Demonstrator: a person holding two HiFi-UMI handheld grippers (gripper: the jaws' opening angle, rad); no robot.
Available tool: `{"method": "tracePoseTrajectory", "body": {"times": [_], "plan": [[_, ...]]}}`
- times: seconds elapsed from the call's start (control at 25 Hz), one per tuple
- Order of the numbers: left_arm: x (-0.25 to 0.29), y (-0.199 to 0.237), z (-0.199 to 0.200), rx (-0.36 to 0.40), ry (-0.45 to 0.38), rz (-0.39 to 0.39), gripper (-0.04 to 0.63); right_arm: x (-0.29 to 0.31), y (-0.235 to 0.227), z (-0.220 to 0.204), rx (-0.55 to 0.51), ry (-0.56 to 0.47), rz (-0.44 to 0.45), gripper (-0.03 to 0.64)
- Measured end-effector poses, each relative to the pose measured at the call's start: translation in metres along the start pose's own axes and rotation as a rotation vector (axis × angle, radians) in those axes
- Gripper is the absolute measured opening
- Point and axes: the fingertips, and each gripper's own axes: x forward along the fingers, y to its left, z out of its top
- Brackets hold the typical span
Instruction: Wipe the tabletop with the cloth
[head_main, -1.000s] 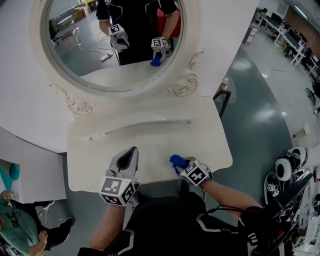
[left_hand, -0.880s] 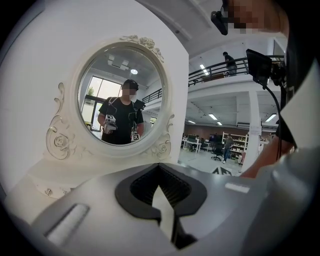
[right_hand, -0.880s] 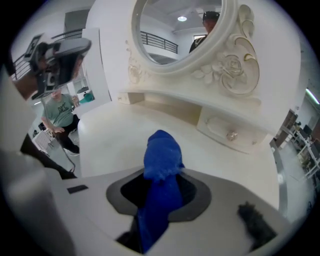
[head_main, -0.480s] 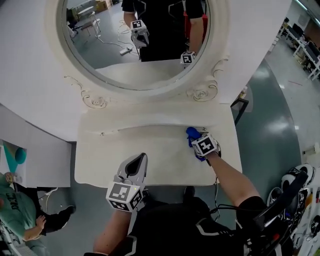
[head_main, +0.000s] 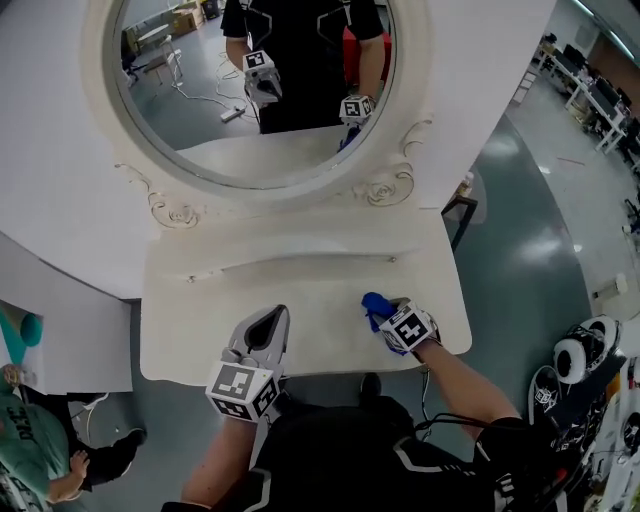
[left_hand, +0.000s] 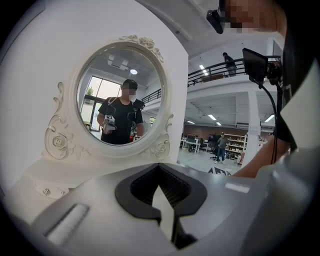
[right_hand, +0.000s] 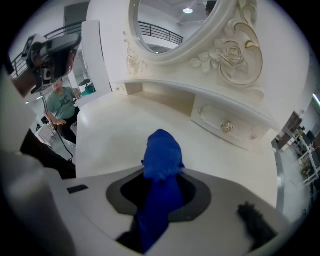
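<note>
Blue cloth (head_main: 374, 304) is pinched tight in right gripper (head_main: 385, 316), low over tabletop (head_main: 300, 290) front right, likely to rub it, while left gripper (head_main: 269, 322), jaws together and empty, idles at the front edge, out of the way.

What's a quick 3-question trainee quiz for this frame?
1. True or false: the left gripper holds the blue cloth.
2. Over which part of the tabletop is the cloth? A) front right B) back left C) centre back
3. Fill in: behind the tabletop stands an ornate framed ____.
Key: 1 false: the right gripper is shut on the cloth, and the left is shut with nothing in it. 2 A. 3 mirror.
</note>
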Motion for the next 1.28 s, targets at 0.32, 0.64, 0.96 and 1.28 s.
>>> {"method": "tracePoseTrajectory", "body": {"times": [0.32,0.64,0.96,1.28], "plan": [[0.011,-0.015,0.006,0.006,-0.006,-0.043,0.008,-0.035,0.060,-0.055,0.034,-0.019,0.035,0.104],[0.010,-0.021,0.006,0.014,-0.005,-0.029,0.008,-0.041,0.050,-0.056,0.086,-0.020,0.095,0.104],[0.002,-0.022,0.004,0.012,0.005,0.044,0.008,-0.012,-0.087,0.005,0.091,-0.048,-0.098,0.106],[0.002,-0.021,-0.004,0.005,0.022,0.068,0.008,-0.002,-0.110,0.008,0.096,-0.042,-0.124,0.106]]}}
